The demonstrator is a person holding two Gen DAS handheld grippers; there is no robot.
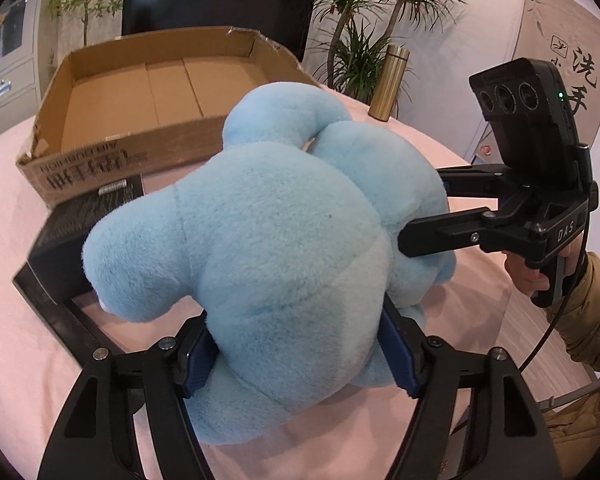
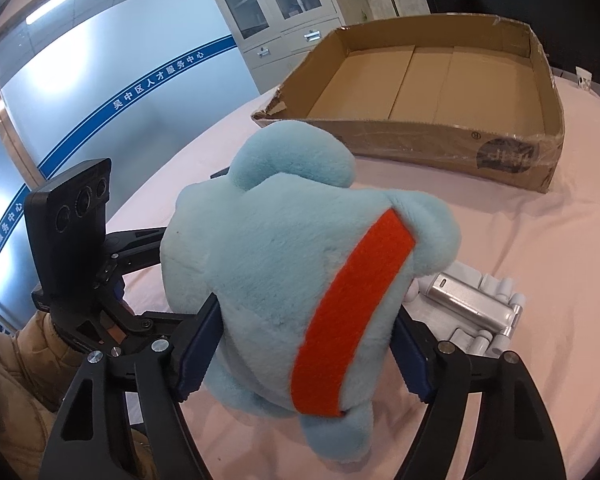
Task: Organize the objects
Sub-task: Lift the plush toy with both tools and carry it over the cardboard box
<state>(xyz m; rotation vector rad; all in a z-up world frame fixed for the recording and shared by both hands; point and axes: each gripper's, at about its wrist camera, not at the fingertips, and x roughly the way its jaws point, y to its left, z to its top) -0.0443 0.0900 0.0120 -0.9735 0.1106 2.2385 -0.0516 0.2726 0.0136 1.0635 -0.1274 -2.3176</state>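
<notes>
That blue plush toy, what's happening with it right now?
A person holds the plush from two sides: the left gripper and the right gripper each have their pads pressed into it. It sits over the pink tablecloth, just short of the empty cardboard box. A black box, a gold flask and a silver device remain on the table.

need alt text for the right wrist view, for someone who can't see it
A light blue plush toy with an orange stripe fills the view, squeezed between the right gripper's blue pads on a pink tablecloth. The left gripper reaches the toy from the left. An empty cardboard box sits behind, and silver-white items lie to the right.
</notes>
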